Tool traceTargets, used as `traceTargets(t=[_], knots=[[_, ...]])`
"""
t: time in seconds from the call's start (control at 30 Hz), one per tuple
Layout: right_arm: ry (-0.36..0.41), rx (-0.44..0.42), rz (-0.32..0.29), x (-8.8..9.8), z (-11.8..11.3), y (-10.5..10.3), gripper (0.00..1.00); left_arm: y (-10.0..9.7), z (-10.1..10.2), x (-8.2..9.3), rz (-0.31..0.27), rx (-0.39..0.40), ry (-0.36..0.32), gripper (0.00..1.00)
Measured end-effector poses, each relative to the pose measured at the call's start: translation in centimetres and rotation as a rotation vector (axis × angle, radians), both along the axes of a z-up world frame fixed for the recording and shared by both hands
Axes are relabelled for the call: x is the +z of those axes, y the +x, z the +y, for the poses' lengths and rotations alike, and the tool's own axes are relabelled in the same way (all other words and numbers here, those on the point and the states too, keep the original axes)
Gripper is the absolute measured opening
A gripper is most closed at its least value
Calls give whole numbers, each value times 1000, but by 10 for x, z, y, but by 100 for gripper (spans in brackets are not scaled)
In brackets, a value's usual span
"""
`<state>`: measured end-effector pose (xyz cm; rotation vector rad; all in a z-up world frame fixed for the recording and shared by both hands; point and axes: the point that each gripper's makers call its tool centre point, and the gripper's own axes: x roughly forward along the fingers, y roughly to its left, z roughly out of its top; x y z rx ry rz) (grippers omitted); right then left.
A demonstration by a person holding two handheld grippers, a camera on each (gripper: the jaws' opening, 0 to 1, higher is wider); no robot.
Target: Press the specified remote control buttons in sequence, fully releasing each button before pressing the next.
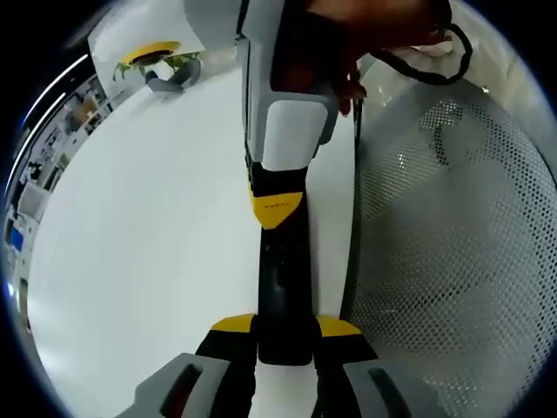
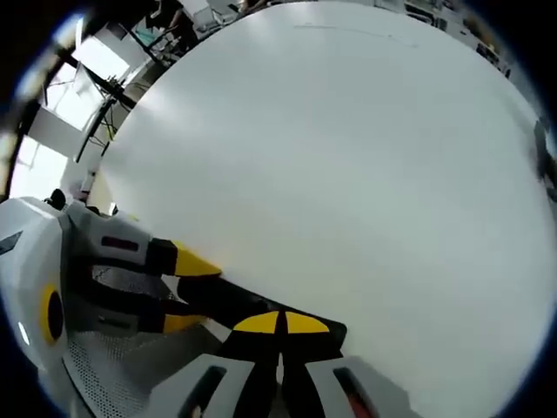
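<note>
A slim black remote control [image 1: 283, 279] is clamped between the yellow-tipped jaws of my left gripper [image 1: 285, 326], just above the white table [image 1: 148, 244]. My right gripper [image 1: 277, 207] comes down from the top of the left gripper view, its yellow tips shut together and resting on the remote's upper face. In the right gripper view, my right gripper [image 2: 280, 324] is shut with its tips against the remote [image 2: 235, 300], which the left gripper [image 2: 187, 292] holds from the left. The buttons under the tips are hidden.
A white perforated mesh surface [image 1: 452, 244] lies right beside the remote, seen again as mesh [image 2: 113, 366] at lower left. A potted plant in a yellow pot [image 1: 157, 61] stands far off. A hand [image 1: 365, 52] holds the right gripper. Room clutter rings the table's far edge.
</note>
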<state>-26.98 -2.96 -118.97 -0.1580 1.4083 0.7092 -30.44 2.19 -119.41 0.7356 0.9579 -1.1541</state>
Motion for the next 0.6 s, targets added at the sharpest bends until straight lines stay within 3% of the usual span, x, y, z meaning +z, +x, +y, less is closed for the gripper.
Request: traceTargets(t=[0.17, 0.6], knots=[[24, -31, 25, 0, 0, 0, 0, 0, 0, 0, 4, -6, 9, 24], [26, -34, 16, 1, 0, 0, 0, 1, 0, 0, 9, 1, 14, 24]])
